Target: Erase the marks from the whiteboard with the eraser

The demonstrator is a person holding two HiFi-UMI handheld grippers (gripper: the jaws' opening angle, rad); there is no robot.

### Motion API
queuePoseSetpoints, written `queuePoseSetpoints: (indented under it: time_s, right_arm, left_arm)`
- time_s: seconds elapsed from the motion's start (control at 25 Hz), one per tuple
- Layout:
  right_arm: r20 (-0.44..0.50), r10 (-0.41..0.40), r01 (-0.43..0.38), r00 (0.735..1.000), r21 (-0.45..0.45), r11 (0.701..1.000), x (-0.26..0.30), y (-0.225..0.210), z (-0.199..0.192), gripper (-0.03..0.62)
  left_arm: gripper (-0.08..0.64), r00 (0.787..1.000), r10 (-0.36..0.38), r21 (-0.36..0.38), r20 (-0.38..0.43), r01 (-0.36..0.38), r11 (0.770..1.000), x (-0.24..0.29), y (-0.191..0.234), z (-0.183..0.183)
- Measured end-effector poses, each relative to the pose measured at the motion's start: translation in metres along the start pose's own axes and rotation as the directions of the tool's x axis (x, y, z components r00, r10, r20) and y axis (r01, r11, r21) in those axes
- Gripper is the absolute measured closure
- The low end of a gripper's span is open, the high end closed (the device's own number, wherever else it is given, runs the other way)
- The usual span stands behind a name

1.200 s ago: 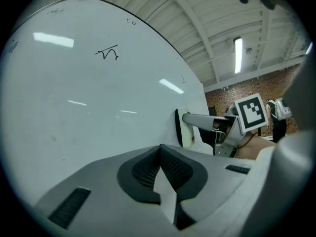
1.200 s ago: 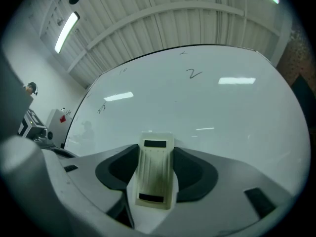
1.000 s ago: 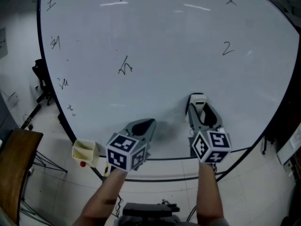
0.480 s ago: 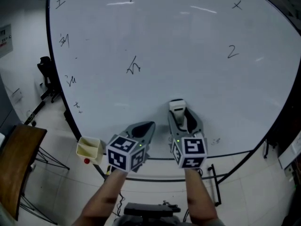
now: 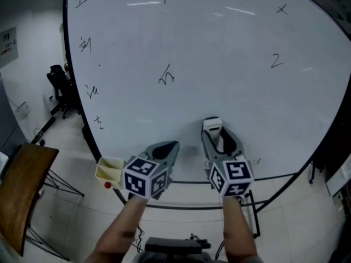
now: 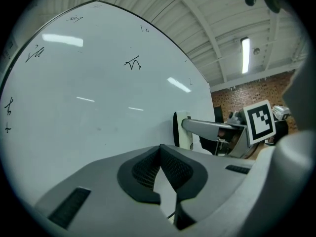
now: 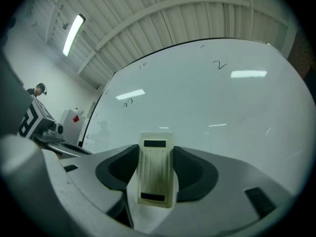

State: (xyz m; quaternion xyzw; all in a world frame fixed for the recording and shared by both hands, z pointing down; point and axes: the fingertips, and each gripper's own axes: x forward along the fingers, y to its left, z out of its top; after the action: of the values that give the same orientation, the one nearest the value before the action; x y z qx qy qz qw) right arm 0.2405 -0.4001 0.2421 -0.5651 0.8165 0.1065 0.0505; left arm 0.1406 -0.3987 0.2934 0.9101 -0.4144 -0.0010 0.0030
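Observation:
The whiteboard (image 5: 219,64) fills the head view and carries several black marks, among them a "2" (image 5: 277,61), a cross (image 5: 282,9) and a scribble (image 5: 166,75). My right gripper (image 5: 213,129) is shut on the white eraser (image 5: 211,125), low on the board right of centre. The eraser (image 6: 182,130) shows its dark felt side turned to the board; I cannot tell if it touches. In the right gripper view the eraser (image 7: 155,174) stands upright between the jaws. My left gripper (image 5: 171,146) is shut and empty, just left of the right one.
A small yellowish tray (image 5: 109,170) with a red object (image 5: 107,184) beside it sits at the board's lower left corner. A wooden tabletop (image 5: 22,190) and a black chair (image 5: 59,80) stand to the left. A faint mark (image 5: 255,161) lies near the board's bottom edge.
My right gripper has carried the eraser leftward along the lower board, closer to the left gripper. The left gripper has stayed put. The head view has shifted slightly.

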Motion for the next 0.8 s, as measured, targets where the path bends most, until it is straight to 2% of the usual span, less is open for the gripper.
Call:
queuePoseSetpoints:
  time_s: [0.16,0.36,0.8]
  right_arm:
    - [0.007,0.01,-0.01,1.0,0.028,1.0,-0.017,0.001,-0.001,0.362]
    - [-0.041,0.003,0.0,0.999,0.069,0.998,-0.031,-0.002,-0.023,0.36]
    - [-0.072,0.034,-0.029,0.997,0.072,0.997,-0.041,0.0,-0.03,0.362]
  left_arm:
    - [0.557,1.0,-0.022,-0.004,0.012,0.022,1.0,0.0,-0.006,0.003]
    - [0.557,0.999,-0.049,0.0,0.007,0.049,0.999,0.004,-0.016,-0.001]
    - [0.557,0.998,-0.057,-0.001,-0.006,0.057,0.998,0.008,-0.021,-0.013]
